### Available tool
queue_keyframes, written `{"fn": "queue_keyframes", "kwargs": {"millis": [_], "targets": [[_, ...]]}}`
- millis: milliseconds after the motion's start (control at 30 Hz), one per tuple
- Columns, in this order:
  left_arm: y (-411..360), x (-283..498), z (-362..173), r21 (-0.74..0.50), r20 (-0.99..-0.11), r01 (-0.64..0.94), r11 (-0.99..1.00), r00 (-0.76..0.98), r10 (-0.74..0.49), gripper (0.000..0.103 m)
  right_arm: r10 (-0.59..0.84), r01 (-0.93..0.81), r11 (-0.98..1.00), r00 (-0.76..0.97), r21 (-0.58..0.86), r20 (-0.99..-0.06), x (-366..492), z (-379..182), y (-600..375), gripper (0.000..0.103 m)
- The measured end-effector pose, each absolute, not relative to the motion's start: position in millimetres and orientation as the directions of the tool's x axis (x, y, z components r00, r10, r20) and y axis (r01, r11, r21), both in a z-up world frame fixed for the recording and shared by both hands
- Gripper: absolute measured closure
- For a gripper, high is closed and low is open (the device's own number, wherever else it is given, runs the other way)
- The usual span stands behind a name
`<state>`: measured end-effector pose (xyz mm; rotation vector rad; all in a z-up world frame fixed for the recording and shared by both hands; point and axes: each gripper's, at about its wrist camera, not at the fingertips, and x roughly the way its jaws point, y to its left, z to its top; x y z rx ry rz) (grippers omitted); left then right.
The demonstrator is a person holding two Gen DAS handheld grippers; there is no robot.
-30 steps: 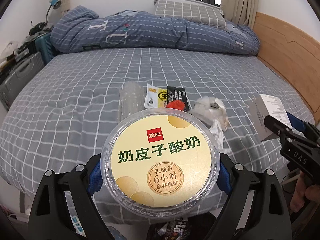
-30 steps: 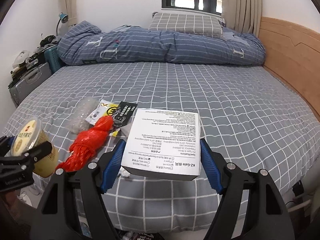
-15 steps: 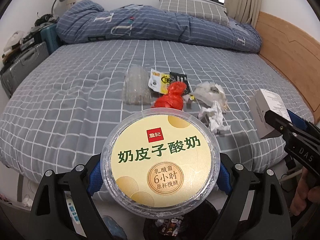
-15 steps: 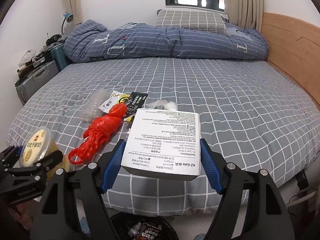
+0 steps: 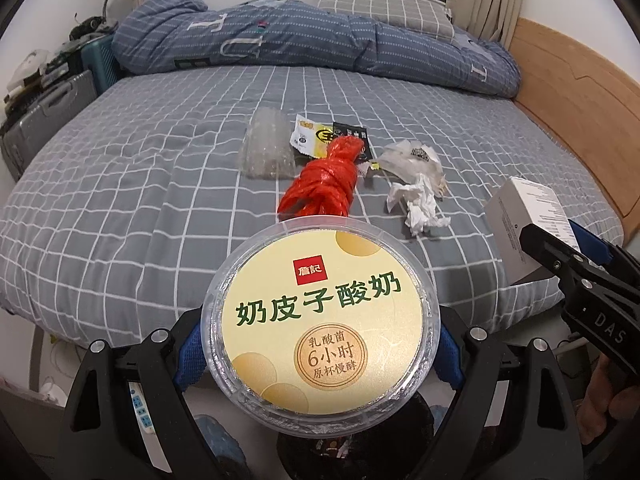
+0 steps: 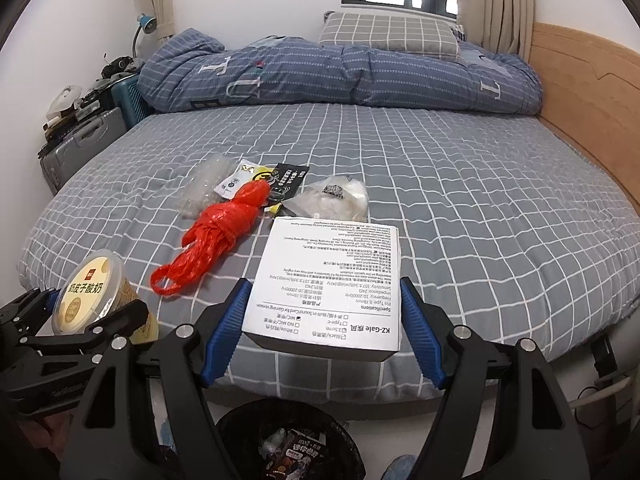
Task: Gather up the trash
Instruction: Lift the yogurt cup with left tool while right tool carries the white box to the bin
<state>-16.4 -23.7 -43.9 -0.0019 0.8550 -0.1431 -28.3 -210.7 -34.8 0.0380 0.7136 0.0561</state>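
Right now my left gripper (image 5: 320, 344) is clamped across the sides of the yogurt tub (image 5: 320, 320), blue pads pressing its clear wall at 9 and 3 o'clock, and my right gripper (image 6: 324, 328) is closed on the white box (image 6: 332, 284), pads flat on its two long sides. Both sit off the foot of the bed (image 6: 480, 200), with the black-lined trash bin (image 6: 288, 440) showing at 6 o'clock in the right wrist view, partly hidden by the fingers. Risks, as I judge them: the tub is round, slick and gripped near its rim, so a tilt while lowering could let it pivot or squirt out and land beside the bin. The box sticks well forward of the pads, so its far end could catch the bin rim and lever free. The two grippers are close, the tub at 8 o'clock of the box, so releasing both at once over one mouth could knock them together. I cannot tell whether the tub holds anything; if so, a drop could spill. Left on the sheet at 12 o'clock: red plastic bag (image 6: 224, 236), clear wrapper (image 5: 266, 152), snack packets (image 5: 320, 138), crumpled tissue (image 5: 418, 204), and a clear bag (image 6: 336, 200) just beyond the box.
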Motion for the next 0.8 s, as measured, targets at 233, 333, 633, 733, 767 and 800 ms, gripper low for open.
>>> {"fn": "queue_keyframes", "kwargs": {"millis": [233,333,633,733,767,800], "targets": [[-22.2,-38.6,-45.4,-0.053,-0.751,0.127,0.99,0.648,-0.124,0.017,0.071,-0.045,0.997,0.747,0.055,-0.661,-49.3,-38.1,-205.9,0.033],[-22.1,-49.1,-45.7,-0.053,-0.751,0.129,0.99,0.648,-0.125,0.017,0.077,-0.05,0.997,0.741,0.059,-0.667,-58.4,-40.5,-204.8,0.033],[-22.7,-70.5,-57.0,-0.053,-0.773,0.125,0.991,0.623,-0.12,0.017,0.086,-0.064,0.996,0.717,0.058,-0.692,-81.1,-51.1,-198.2,0.033],[-20.7,-78.6,-58.0,-0.055,-0.777,0.118,0.991,0.619,-0.117,0.017,0.088,-0.066,0.996,0.712,0.059,-0.697,-87.9,-53.1,-197.0,0.033],[-20.3,-80.9,-57.9,-0.056,-0.778,0.115,0.992,0.618,-0.116,0.017,0.09,-0.067,0.996,0.711,0.06,-0.697,-90.4,-53.5,-196.7,0.033],[-19.6,-84.6,-58.3,-0.059,-0.78,0.113,0.992,0.615,-0.116,0.017,0.092,-0.067,0.996,0.71,0.062,-0.698,-93.0,-53.8,-196.4,0.033]]}}
